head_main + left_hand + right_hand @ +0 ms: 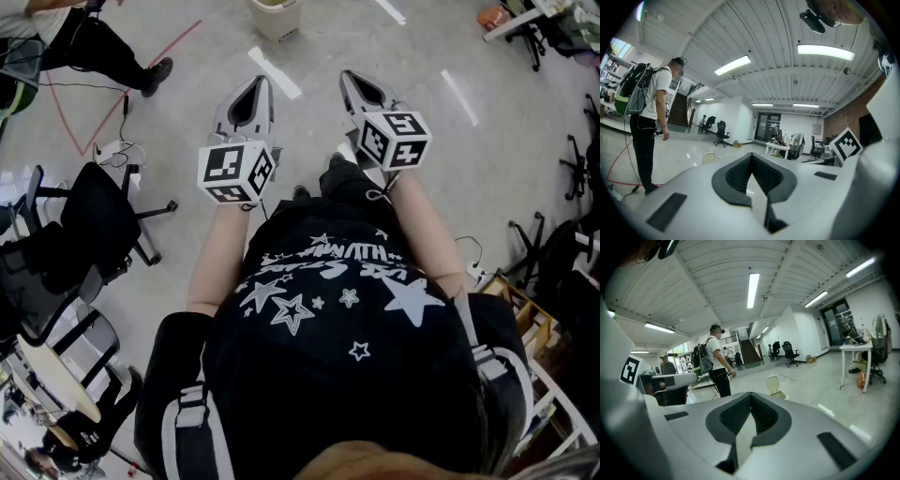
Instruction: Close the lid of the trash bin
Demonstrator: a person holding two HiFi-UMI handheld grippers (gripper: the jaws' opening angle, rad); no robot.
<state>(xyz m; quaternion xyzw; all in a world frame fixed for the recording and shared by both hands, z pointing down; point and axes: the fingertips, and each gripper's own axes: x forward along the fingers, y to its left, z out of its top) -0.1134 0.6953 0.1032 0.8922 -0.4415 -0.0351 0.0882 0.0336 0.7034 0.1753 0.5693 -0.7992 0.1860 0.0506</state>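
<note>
The approach is the step in hand, I judge: the small cream plastic trash bin (781, 393) stands on the pale polished floor (319, 37), well ahead of both tongs. Its flip lid (772, 382) is raised, long axis near upright, broad face turned roughly toward the person. The left tongs (751, 157) and right tongs (750, 395) are each pressed together on nothing. The next move calls for stepping closer, then tipping that lid forward and down.
</note>
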